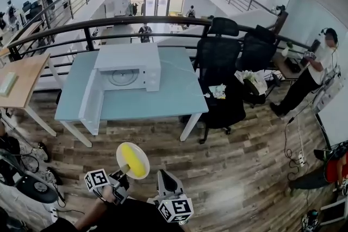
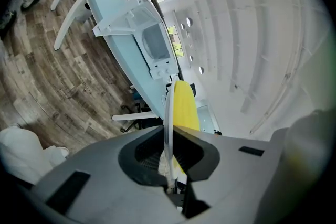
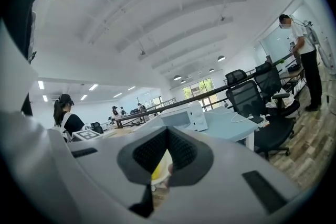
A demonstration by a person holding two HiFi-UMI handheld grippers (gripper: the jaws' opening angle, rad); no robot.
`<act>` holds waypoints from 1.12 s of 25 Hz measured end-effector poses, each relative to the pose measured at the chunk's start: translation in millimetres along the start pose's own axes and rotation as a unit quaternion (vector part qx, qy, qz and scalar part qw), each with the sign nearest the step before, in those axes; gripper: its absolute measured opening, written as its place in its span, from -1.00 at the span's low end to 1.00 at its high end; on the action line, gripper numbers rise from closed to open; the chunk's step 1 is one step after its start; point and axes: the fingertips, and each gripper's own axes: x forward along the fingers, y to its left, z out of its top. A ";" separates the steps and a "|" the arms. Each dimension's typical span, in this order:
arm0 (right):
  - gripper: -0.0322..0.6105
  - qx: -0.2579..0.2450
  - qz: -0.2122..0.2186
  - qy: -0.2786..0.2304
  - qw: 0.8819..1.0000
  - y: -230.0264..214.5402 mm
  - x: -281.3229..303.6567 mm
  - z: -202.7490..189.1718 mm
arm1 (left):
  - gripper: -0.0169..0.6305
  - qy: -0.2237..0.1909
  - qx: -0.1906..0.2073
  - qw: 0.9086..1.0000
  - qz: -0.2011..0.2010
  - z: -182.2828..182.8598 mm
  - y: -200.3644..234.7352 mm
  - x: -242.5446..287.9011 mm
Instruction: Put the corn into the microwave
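A yellow corn cob (image 1: 132, 161) lies on a white plate (image 1: 124, 151). My left gripper (image 1: 123, 171) is shut on the plate's near rim and holds it above the wooden floor, well short of the table. In the left gripper view the plate edge (image 2: 169, 113) runs between the jaws, with the corn (image 2: 186, 106) to its right. The white microwave (image 1: 128, 67) stands on the pale blue table (image 1: 174, 96), its door (image 1: 91, 104) swung open to the left. My right gripper (image 1: 168, 184) is beside the plate, jaws shut with nothing between them (image 3: 167, 134).
Two black office chairs (image 1: 217, 57) stand at the table's right end. A wooden desk (image 1: 22, 81) is to the left, with a black railing (image 1: 98, 23) behind. A person (image 1: 312, 73) stands far right. Cables and gear (image 1: 27, 176) lie on the floor at the left.
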 end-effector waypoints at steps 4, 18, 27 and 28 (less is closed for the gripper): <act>-0.87 -0.001 0.001 0.003 1.000 -20.9 5.6 3.7 | -0.86 -0.013 -0.008 1.000 -0.002 2.3 -0.6 17.7; -0.87 0.008 0.053 0.029 0.998 -35.4 44.6 0.3 | -0.86 -0.083 -0.026 0.996 0.017 22.6 3.5 19.9; -0.87 0.003 0.062 0.056 0.996 -40.1 69.7 -10.8 | -0.86 -0.094 -0.040 0.994 0.029 40.5 17.8 30.2; -0.87 0.005 0.059 0.057 0.997 -43.4 73.2 -9.8 | -0.86 -0.094 -0.043 0.994 0.030 43.1 18.0 33.8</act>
